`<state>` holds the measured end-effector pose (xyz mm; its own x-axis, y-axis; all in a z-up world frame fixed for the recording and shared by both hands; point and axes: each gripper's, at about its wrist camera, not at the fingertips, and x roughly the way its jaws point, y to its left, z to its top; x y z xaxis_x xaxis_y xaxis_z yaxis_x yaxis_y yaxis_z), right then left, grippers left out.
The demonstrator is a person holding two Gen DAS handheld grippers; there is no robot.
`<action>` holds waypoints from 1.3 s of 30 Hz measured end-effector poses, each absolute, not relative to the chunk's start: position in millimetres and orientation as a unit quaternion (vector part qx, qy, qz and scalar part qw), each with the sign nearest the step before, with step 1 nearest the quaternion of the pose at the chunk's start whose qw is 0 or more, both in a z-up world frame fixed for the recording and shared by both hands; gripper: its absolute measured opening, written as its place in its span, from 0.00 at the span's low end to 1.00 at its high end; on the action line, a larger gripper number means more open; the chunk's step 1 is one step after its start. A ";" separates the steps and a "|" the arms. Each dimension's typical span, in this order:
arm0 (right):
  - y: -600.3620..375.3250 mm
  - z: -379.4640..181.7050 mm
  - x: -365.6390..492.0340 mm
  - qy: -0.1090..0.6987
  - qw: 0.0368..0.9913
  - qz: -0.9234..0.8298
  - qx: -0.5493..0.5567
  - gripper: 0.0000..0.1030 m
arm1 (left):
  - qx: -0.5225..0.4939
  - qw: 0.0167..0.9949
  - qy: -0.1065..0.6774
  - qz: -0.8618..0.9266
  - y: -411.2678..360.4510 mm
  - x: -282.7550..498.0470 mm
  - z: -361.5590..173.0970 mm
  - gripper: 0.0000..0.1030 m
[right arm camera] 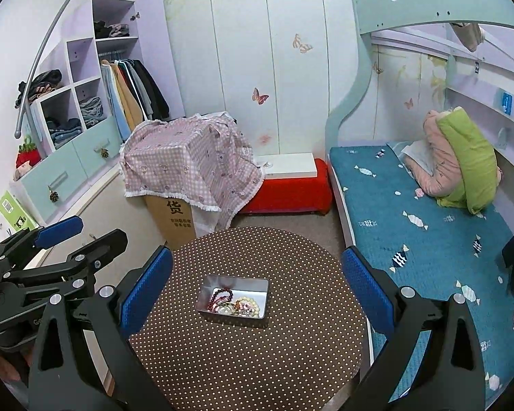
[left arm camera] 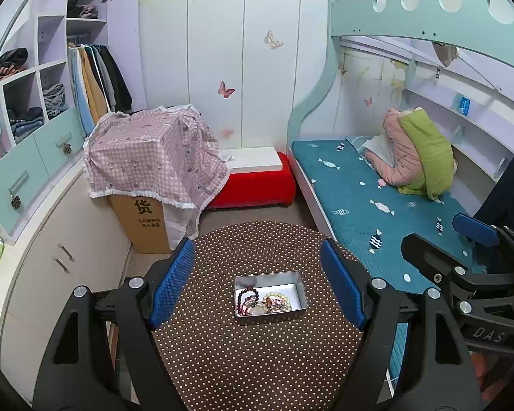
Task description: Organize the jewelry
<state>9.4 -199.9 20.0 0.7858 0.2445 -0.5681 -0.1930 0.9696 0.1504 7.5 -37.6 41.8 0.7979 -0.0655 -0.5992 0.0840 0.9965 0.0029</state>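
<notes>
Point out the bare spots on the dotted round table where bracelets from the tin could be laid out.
The round table is bare except for the metal tin. The widest free patch is the near side, between the tin and the near table edge. Narrower strips run left and right of the tin, and behind it. The crowding is inside the tin, where the bracelets are heaped.

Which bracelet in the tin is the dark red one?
The dark red bead bracelet lies at the left end of the metal tin. The pale cream bead bracelet beside it is much lighter.
</notes>
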 end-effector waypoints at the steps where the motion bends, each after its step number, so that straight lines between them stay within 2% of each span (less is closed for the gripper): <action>1: -199.7 19.8 9.7 0.307 0.944 0.116 0.043 0.93 | 0.015 0.948 0.316 -0.039 -37.7 9.3 42.9 0.75; 39: -193.7 19.2 9.2 0.314 0.941 0.119 0.047 0.93 | 0.014 0.948 0.317 -0.039 -32.8 14.1 43.3 0.74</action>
<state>9.2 -193.7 19.2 0.7752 0.2527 -0.5790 -0.1940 0.9675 0.1624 14.1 -32.8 43.3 0.7966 -0.0647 -0.6010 0.0825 0.9966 0.0020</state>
